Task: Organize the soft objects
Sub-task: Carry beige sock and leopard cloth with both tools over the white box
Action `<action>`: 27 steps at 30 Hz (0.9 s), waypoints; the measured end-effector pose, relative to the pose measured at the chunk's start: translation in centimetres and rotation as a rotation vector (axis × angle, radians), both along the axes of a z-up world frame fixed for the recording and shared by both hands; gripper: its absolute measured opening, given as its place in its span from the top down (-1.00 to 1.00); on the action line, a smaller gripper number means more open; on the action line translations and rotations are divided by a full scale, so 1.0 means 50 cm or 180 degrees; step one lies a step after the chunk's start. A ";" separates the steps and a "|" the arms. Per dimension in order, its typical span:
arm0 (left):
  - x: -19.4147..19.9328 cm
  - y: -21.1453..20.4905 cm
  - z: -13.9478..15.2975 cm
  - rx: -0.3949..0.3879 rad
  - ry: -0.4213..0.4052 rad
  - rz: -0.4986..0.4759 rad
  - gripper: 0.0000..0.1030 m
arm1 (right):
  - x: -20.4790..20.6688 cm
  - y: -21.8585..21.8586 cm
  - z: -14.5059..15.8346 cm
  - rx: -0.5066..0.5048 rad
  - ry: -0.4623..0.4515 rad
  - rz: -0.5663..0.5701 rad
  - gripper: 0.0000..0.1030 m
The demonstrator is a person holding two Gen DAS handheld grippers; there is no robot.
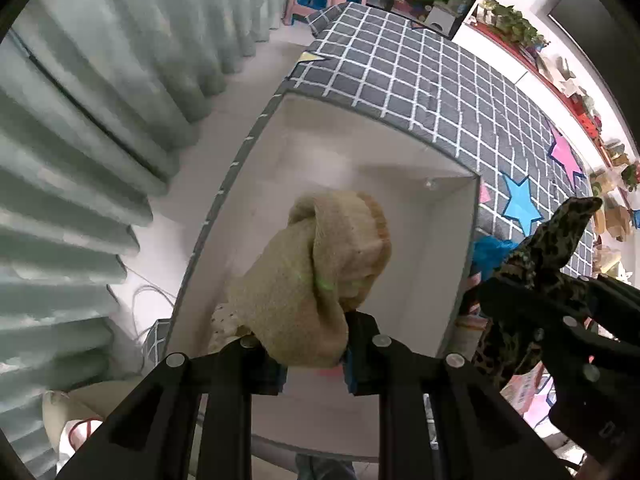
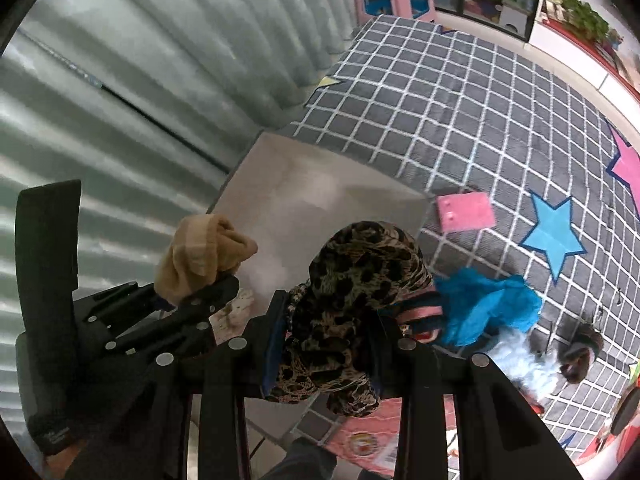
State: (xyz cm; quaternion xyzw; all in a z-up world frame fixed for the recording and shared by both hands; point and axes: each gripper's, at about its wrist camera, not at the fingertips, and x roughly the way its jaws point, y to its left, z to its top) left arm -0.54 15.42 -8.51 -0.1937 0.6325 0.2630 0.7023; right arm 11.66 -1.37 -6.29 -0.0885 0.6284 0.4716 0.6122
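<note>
Soft things were not in the white box [image 1: 452, 264] yet: left gripper [image 1: 312, 360] squeezed a tan sock [image 1: 312, 264], right gripper [image 2: 328, 344] squeezed a spotty cloth [image 2: 360, 280], blue cloth [image 2: 488, 304] waited.

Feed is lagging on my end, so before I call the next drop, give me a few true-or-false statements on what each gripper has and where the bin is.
1. The left gripper is clamped on a beige sock. True.
2. The right gripper is empty. False: it is shut on a leopard-print cloth.
3. The beige sock hangs over the white bin. True.
4. The blue fabric is already inside the bin. False: it lies on the checked mat beside the bin.
5. The bin sits in the middle of the mat. False: it sits at the mat's edge, near the curtain.
</note>
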 end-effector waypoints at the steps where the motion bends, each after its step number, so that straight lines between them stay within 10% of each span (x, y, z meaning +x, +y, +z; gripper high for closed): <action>1: -0.008 0.003 -0.003 -0.0001 0.0011 0.0012 0.57 | -0.006 0.005 0.000 -0.0004 0.0008 0.0020 0.30; 27: -0.082 0.010 -0.066 -0.0054 0.0199 0.0154 0.57 | -0.089 0.057 -0.041 -0.0272 0.0139 0.0324 0.30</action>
